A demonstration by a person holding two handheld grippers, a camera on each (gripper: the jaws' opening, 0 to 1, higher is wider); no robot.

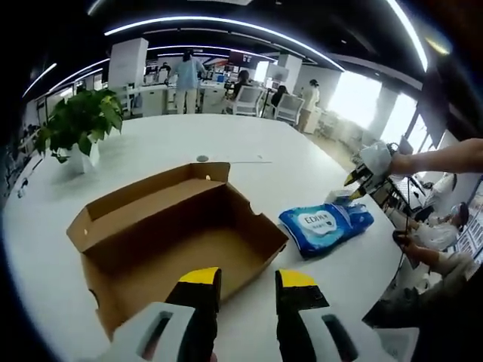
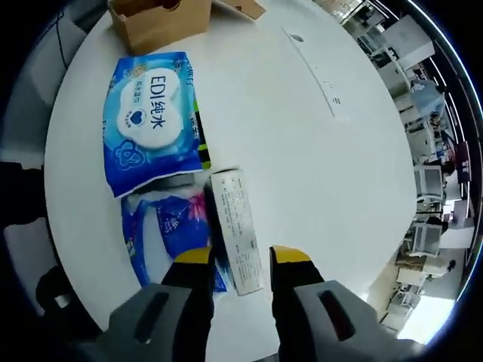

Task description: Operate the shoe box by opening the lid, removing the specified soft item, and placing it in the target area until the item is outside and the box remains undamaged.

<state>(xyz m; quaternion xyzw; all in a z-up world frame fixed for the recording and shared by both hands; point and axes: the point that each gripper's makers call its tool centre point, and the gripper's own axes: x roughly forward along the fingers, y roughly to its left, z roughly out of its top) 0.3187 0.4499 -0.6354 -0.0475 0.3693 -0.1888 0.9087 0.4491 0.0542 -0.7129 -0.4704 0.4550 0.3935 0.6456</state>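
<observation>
An open box (image 1: 181, 226) sits empty on the white table (image 1: 249, 151); the wipes pack (image 2: 155, 121) lies outside. Both the left gripper (image 1: 247, 285) and right gripper (image 2: 240, 262) gape, holding nothing.

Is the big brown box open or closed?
Open: the cardboard box has its lid folded back, and its bare brown floor shows.

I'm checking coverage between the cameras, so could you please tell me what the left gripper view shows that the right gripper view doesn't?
Left gripper view: the open brown cardboard box's empty inside, a leafy green potted plant.
Right gripper view: a second blue packet and a long white carton, by the right gripper.
Both: the blue-and-white wet-wipe pack, the round white table.
</observation>
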